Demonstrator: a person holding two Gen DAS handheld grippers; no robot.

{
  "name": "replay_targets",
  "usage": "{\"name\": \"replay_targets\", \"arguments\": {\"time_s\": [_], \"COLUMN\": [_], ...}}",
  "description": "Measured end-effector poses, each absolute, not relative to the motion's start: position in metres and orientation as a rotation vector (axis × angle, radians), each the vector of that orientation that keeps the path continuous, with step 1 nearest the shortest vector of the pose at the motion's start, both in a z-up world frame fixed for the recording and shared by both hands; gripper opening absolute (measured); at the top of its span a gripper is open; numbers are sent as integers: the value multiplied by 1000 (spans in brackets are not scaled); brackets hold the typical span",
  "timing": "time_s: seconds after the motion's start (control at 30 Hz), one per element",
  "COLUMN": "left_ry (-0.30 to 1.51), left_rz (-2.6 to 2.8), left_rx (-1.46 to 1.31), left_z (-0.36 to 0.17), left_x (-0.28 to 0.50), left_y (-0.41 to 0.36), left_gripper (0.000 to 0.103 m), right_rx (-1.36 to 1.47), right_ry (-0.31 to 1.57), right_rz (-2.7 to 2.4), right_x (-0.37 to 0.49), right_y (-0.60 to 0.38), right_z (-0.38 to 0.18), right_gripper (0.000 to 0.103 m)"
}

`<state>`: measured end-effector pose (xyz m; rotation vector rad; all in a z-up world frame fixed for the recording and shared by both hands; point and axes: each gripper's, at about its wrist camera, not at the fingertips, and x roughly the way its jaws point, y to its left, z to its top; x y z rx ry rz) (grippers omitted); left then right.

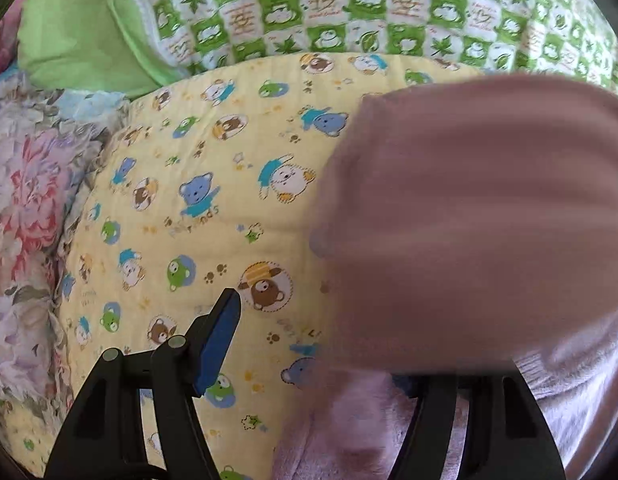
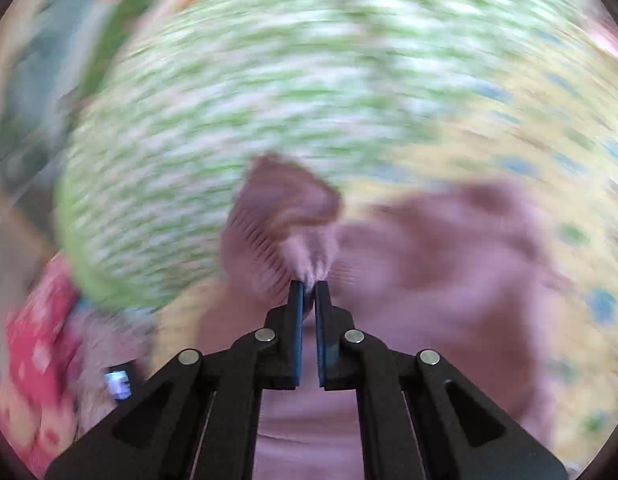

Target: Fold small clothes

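Observation:
A small pink ribbed garment (image 2: 429,248) hangs blurred over a yellow bear-print quilt (image 1: 213,208). My right gripper (image 2: 309,286) is shut on a bunched edge of the garment, which fans out past the pads. In the left wrist view the same pink garment (image 1: 477,220) fills the right half, blurred, and covers my right finger. My left gripper (image 1: 325,320) stands open; its left finger (image 1: 219,340) with a blue pad is bare above the quilt.
A green-and-white check blanket (image 1: 349,4) lies behind the quilt, with a plain green cushion (image 1: 81,40) at far left. A floral cover (image 1: 25,208) lies to the left. The right wrist view is heavily motion-blurred.

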<state>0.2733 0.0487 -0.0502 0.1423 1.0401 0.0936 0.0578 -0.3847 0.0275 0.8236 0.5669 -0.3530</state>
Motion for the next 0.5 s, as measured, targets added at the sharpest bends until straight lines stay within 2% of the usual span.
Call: {"name": "replay_targets", "arguments": {"time_s": [0.13,0.37,0.5], "left_ry": [1040,1027,1059], "left_rz": [96,125,143], "left_rx": [185,103,43], "left_z": [-58,-48,-55], "left_x": [269,264,264], "left_y": [36,40,50], "left_gripper": [69,69,69], "right_rx": [952,873,839], "right_ry": [634,592,667], "right_rz": [-443,-356,-359], "right_x": [18,17,23], "right_y": [-411,-388,-386], "right_z": [-21,4,-4], "right_gripper": [3,3,3]}}
